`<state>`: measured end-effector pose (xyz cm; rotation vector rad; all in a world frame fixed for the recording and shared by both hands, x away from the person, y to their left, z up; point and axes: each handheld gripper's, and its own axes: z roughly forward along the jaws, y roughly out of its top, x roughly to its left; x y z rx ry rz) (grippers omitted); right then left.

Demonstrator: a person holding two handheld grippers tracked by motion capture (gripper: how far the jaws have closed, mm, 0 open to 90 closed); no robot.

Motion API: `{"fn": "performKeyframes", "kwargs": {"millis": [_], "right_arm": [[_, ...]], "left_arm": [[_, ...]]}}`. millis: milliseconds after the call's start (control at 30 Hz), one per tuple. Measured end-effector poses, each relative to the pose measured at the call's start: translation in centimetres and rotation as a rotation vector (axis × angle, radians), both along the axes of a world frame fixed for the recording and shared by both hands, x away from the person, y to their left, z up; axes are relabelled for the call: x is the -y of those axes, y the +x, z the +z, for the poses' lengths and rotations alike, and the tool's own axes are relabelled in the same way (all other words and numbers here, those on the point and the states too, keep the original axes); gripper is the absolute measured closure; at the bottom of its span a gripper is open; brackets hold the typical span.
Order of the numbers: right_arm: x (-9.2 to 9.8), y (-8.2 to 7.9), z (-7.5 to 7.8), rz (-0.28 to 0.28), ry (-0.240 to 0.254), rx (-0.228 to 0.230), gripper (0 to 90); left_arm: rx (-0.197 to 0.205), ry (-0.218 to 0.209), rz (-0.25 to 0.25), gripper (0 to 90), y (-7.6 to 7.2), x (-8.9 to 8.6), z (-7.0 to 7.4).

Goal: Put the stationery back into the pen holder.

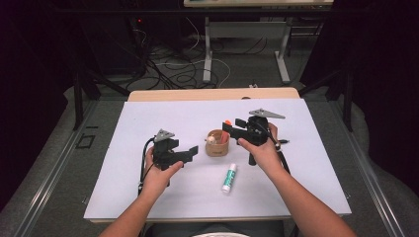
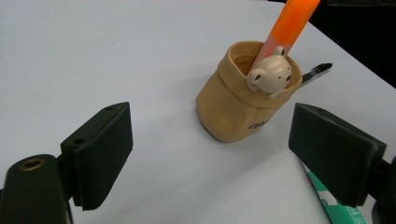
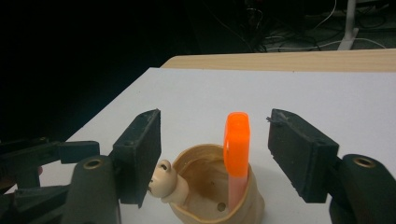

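Right tool [image 3: 215, 154] stands open, jaws either side of orange marker [image 3: 236, 144] resting in tan cup [image 3: 243, 205]; left tool [image 2: 210, 158] open.

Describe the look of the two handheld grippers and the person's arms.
Both the left gripper and the right gripper are matte black, each topped by a grey three-cornered plate, with a black cable trailing. Their rectangular pads are ribbed; brass-coloured screw inserts sit behind them. The forearms are bare, without sleeves.
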<state>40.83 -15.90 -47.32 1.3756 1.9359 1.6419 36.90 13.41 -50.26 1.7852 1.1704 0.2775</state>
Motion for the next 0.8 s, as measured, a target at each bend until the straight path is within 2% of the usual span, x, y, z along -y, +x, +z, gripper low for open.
{"fn": "performKeyframes", "kwargs": {"millis": [167, 300, 400, 500, 567, 600, 633, 667, 700, 800], "right_arm": [[0.8, -0.8, -0.2, -0.001, -0.01, 0.035, 30.5], [1.4, -1.6, -0.4, 0.007, -0.016, 0.03, 27.0], [1.8, -2.2, -0.4, -0.008, -0.016, 0.022, 21.4], [2.1, -2.8, -0.4, -0.025, -0.004, -0.008, 18.9], [2.3, -3.2, -0.4, -0.021, 0.01, -0.033, 19.0], [2.5, -3.4, -0.4, -0.02, 0.001, -0.025, 19.1], [2.6, -3.6, -0.4, -0.031, 0.008, -0.046, 21.1], [2.8, -3.7, -0.5, -0.031, 0.019, -0.037, 23.7], [3.0, -4.0, -0.4, -0.029, 0.03, -0.064, 24.9], [3.6, -4.5, -0.3, -0.037, 0.024, -0.053, 27.1]], "left_arm": [[-0.017, -0.012, 0.001, 15.4, 0.0, 0.3, 0.0], [-0.022, -0.018, -0.005, 15.3, -0.1, 0.6, 0.1], [-0.029, -0.021, -0.012, 15.0, -0.2, 0.7, 0.2], [-0.037, -0.016, -0.024, 14.0, -0.4, 1.0, 0.3], [-0.038, -0.005, -0.033, 14.0, -0.5, 1.2, 0.3], [-0.039, -0.004, -0.039, 14.1, -0.6, 1.3, 0.4], [-0.04, -0.006, -0.042, 14.5, -0.7, 1.4, 0.4], [-0.043, -0.009, -0.042, 15.6, -0.7, 1.5, 0.5], [-0.047, -0.017, -0.044, 15.7, -0.8, 1.6, 0.6], [-0.057, -0.018, -0.054, 16.4, -0.8, 1.9, 0.7]]}}
